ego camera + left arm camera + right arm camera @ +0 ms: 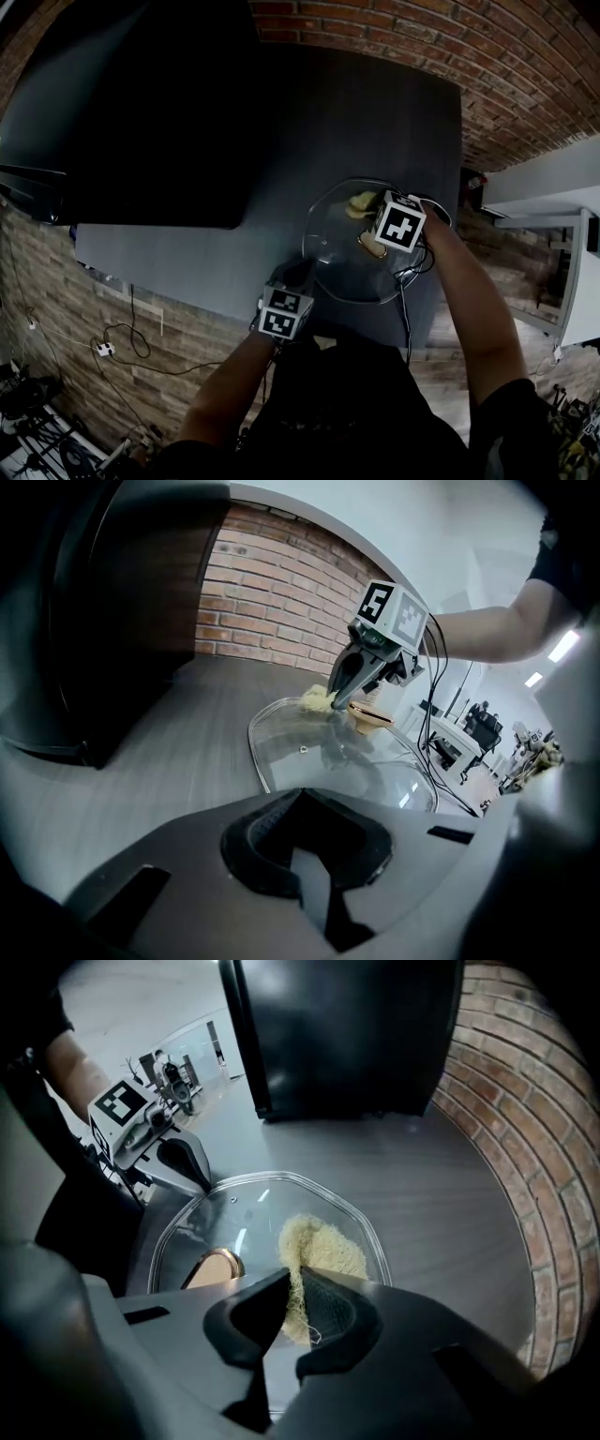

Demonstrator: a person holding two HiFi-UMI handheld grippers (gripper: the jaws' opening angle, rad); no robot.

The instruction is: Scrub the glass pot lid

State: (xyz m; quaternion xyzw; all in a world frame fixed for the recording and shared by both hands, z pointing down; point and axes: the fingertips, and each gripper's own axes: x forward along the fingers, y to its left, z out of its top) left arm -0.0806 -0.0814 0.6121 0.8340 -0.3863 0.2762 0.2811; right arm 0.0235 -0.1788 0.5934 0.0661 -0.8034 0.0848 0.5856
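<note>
Glass pot lid [339,251] under yellow scrubber [323,1246]

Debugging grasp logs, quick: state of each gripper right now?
Left gripper: closed on the rim of the clear round glass pot lid.
Right gripper: closed on the pale yellow fibrous scrub pad.

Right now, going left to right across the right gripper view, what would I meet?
Left claw → gold lid knob → yellow scrub pad, pinched in the right claw → brick wall.
</note>
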